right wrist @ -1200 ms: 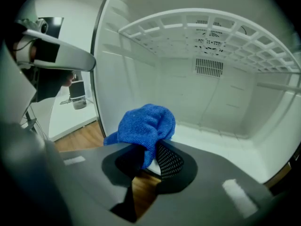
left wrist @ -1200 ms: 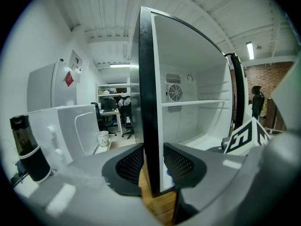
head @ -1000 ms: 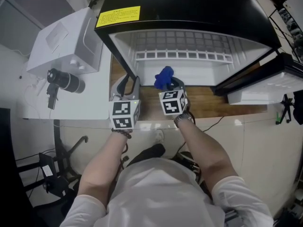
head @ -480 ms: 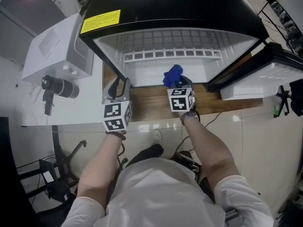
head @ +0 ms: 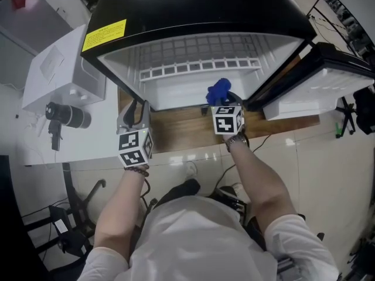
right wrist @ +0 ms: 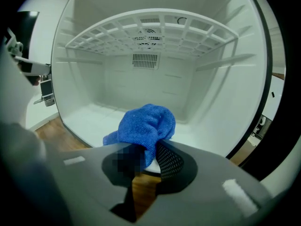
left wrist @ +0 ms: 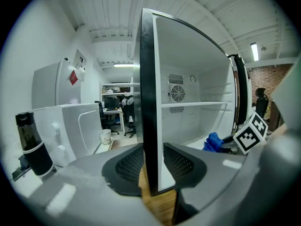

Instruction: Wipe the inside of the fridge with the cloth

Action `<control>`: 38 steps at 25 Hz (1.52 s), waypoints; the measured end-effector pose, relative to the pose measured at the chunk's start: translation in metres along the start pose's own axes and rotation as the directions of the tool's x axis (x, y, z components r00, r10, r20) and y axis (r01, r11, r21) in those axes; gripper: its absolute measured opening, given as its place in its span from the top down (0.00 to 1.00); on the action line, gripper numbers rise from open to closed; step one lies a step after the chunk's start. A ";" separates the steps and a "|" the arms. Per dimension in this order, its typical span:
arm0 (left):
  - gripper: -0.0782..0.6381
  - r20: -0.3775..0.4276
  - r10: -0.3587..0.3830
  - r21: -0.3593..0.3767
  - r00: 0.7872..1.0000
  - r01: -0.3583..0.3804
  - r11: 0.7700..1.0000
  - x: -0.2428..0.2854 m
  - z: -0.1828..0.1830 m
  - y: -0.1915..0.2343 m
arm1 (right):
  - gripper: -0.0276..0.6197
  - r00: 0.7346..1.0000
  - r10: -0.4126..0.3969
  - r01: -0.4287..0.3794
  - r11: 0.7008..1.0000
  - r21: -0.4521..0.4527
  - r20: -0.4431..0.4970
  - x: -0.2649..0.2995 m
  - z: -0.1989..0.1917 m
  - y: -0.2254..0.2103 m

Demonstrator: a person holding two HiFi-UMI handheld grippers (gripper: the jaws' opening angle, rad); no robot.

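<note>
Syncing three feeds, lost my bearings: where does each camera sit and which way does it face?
Head view: on the person's head, looking steeply down at the fridge; forearms, left gripper, right gripper show.
Left gripper view: rides that gripper, facing along jaws closed on the fridge's side wall.
Right gripper view: rides that gripper, facing into the fridge, jaws shut on the blue cloth.
Shared: all three show that blue cloth.
</note>
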State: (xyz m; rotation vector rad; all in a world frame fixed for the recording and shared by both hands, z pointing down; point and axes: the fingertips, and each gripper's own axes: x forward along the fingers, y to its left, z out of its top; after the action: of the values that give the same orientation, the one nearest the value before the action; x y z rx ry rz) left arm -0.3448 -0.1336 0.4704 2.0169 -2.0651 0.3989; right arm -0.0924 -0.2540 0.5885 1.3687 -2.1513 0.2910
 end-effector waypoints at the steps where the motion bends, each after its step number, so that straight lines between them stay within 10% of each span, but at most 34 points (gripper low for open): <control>1: 0.72 -0.001 0.002 -0.001 1.000 -0.002 1.000 0.000 0.000 0.000 | 0.85 1.000 -0.006 0.006 1.000 0.003 -0.001 0.000 -0.001 -0.004; 18: 0.72 -0.044 -0.030 0.001 0.999 0.030 1.000 -0.001 -0.017 -0.027 | 0.85 0.993 -0.114 0.117 0.991 0.072 -0.035 -0.006 -0.011 -0.057; 28: 0.72 -0.036 -0.223 0.050 0.974 0.225 0.973 0.014 -0.003 -0.080 | 0.85 0.993 0.051 -0.057 0.997 0.057 0.109 -0.038 0.018 -0.039; 32: 0.70 -0.026 -0.391 0.085 0.920 0.391 0.916 0.021 0.012 -0.115 | 0.85 0.973 0.170 -0.172 0.985 0.000 0.154 -0.057 0.026 -0.025; 38: 0.58 -0.059 -0.654 0.078 0.754 0.657 0.750 0.022 0.026 -0.171 | 0.85 0.917 0.348 -0.334 0.937 -0.103 0.194 -0.091 0.039 -0.007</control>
State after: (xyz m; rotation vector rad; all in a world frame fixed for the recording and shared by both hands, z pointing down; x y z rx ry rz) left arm -0.1738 -0.1661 0.4600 2.5932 -1.1895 0.3769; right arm -0.0707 -0.2055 0.5045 1.0171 -2.5537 0.2096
